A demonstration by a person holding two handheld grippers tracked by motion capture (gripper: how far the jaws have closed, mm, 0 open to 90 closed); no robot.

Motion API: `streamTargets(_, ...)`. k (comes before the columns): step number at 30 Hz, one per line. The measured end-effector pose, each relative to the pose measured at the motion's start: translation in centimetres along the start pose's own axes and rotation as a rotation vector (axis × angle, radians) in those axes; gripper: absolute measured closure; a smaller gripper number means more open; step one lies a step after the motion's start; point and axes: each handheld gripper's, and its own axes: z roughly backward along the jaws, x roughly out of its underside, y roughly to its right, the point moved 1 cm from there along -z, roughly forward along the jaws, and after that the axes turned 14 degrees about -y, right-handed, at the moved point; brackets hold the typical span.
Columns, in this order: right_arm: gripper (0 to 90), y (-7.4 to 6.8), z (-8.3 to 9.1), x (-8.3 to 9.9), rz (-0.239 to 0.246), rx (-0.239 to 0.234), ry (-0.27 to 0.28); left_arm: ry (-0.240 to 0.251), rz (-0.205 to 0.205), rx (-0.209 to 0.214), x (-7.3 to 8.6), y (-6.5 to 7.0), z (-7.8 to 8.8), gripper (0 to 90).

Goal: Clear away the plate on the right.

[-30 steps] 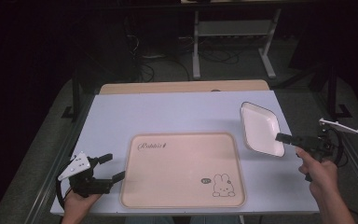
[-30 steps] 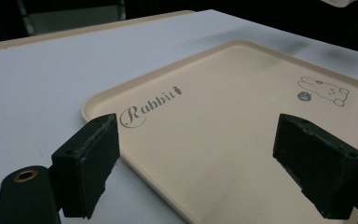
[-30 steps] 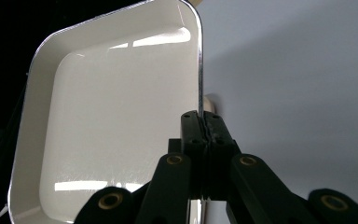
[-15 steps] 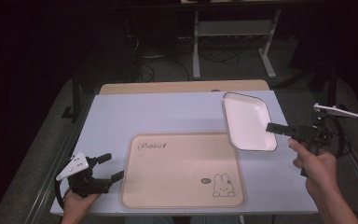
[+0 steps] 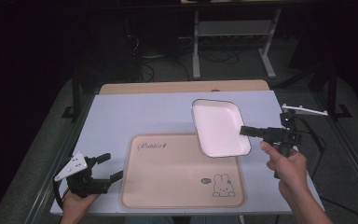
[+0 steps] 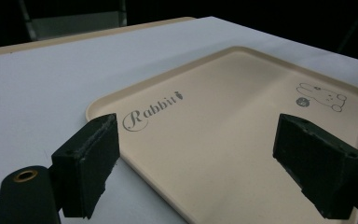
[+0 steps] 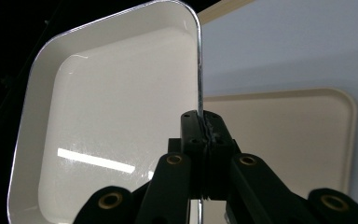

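Right gripper [image 5: 248, 131] pinches the white dish [image 5: 218, 127] by its rim — lower it level onto the tray [image 5: 168, 179]; left gripper [image 5: 108, 167] rests released.

right gripper [image 7: 200, 126] jaws pinched on white dish [image 7: 112, 116] rim | beige tray [image 7: 298, 135] beyond

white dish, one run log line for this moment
right gripper: shut on white dish rim | dish: over beige tray corner | left gripper: open, beside tray
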Motion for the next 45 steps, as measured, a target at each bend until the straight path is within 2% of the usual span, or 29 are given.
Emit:
streamTargets(10,88.3,-0.2,-2.6,0.3,-0.015,-0.006,0.008,-0.005,-0.005,-0.004,0.0,0.0,0.0,14.4)
streamTargets(27,88.3,-0.2,-4.5,0.2,-0.053,0.006,0.053,-0.005,-0.004,-0.006,0.0,-0.1,0.0,14.4)
streamTargets(45,88.2,0.5,-8.2,1.4,-0.077,0.033,0.014,-0.002,-0.004,-0.006,0.0,-0.1,0.1,14.4)
